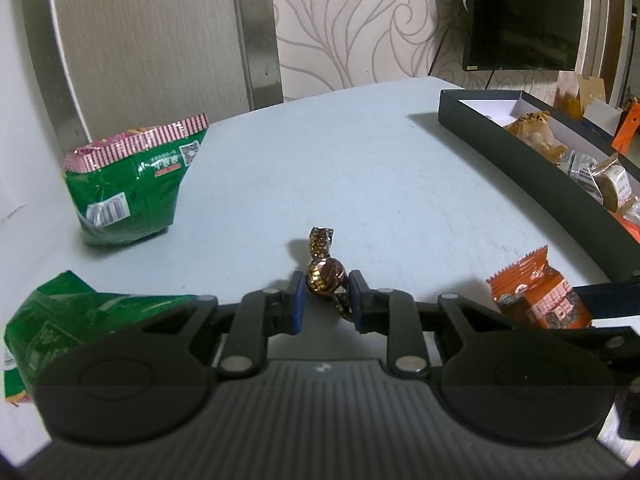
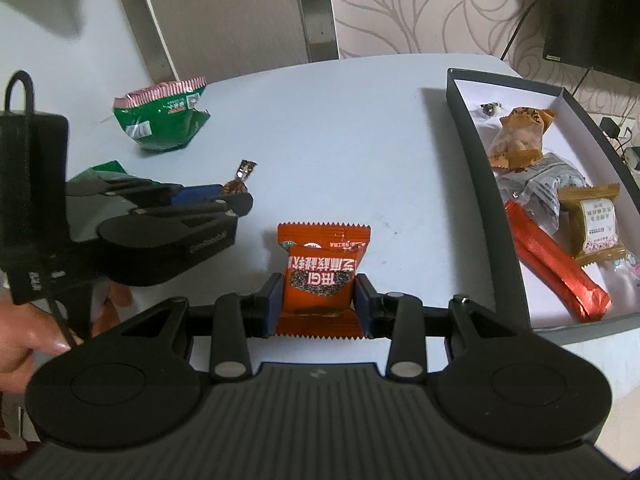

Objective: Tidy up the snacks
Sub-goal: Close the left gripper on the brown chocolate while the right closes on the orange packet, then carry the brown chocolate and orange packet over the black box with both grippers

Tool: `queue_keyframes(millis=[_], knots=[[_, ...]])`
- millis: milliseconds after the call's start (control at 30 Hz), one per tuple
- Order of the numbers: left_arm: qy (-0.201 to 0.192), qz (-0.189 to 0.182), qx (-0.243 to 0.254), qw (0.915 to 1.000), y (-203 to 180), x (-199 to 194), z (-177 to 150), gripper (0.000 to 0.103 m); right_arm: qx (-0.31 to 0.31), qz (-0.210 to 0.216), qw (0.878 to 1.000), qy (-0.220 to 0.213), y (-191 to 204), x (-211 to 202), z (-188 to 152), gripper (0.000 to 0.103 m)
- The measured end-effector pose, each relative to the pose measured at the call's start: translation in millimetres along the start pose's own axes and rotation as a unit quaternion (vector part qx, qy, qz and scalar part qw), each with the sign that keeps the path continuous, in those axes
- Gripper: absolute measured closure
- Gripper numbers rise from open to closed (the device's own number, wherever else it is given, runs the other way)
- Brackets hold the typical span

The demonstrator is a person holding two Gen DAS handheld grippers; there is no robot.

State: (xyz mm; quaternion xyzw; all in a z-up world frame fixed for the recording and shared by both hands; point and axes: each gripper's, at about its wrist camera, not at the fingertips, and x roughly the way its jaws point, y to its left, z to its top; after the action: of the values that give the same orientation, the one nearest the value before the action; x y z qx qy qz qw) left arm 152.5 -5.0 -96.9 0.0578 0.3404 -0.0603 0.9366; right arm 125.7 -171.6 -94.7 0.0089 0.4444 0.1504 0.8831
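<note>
While resting low over the pale table (image 1: 360,168), pinching a brown-gold wrapped candy (image 1: 323,274) in the left gripper (image 1: 325,300), squeezing an orange snack packet (image 2: 320,276) in the right gripper (image 2: 318,300), beside the dark box (image 2: 480,184).

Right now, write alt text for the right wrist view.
The right gripper jaws clamp an orange snack packet on a pale table. To its left, the left gripper holds a brown wrapped candy; to its right, a dark box holds several snacks.
</note>
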Motion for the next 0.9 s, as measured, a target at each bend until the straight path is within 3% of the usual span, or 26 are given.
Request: queue_keyframes(millis=[533, 900], knots=[[-0.038, -0.008, 0.011, 0.9992, -19.1, -13.2, 27.2, 0.077, 0.034, 0.030, 0.998, -0.047, -13.8, -43.5, 11.7, 0.060], [-0.074, -0.036, 0.018, 0.9965, -61.3, -8.3, 78.3, 0.077, 0.084, 0.001, 0.993, -0.087, -71.8, -75.9, 13.2, 0.060]])
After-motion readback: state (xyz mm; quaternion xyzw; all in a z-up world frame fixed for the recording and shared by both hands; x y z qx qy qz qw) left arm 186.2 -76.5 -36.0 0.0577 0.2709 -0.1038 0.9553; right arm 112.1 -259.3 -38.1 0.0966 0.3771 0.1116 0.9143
